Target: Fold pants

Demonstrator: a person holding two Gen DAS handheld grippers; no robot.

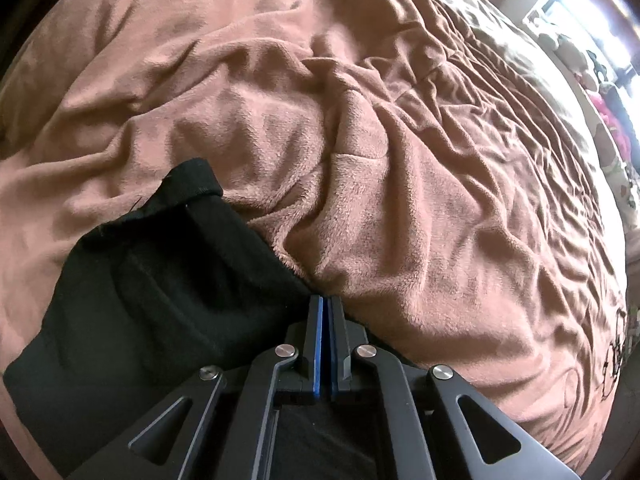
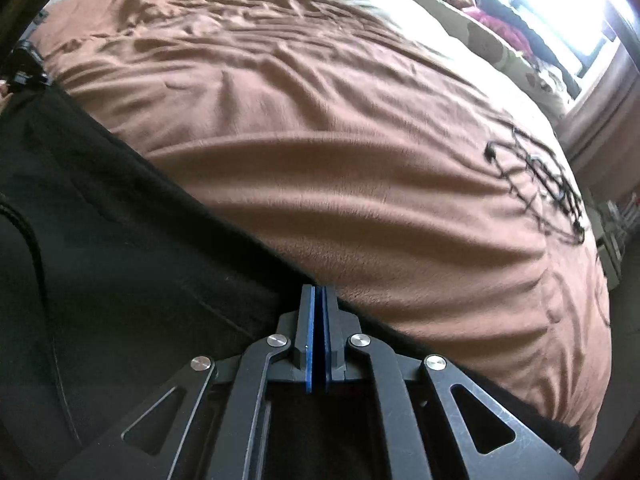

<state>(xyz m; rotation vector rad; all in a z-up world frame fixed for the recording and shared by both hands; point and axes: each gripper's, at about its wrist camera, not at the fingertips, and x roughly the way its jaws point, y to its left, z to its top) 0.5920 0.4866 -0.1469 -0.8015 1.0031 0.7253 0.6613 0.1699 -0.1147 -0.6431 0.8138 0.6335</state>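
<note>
Where the left wrist view looks out, a rumpled brown blanket (image 1: 360,140) covers the bed, with a bright window (image 1: 576,4) and blurred clutter beyond the blanket's far right edge. Nothing lies between the left hand-held gripper (image 1: 328,304) and the blanket. Its blue pads are pressed together at the edge of the black pants (image 1: 160,280), pinching that fabric. The pants lie bunched on the blanket's near left part, one cuffed end sticking up.

From the right wrist view, the same blanket (image 2: 340,140) carries a black line drawing near its right edge. The right hand-held gripper (image 2: 318,294) is clenched at the pants' (image 2: 100,240) edge, gripping the fabric. The pants spread dark and smooth across the blanket's near left side.
</note>
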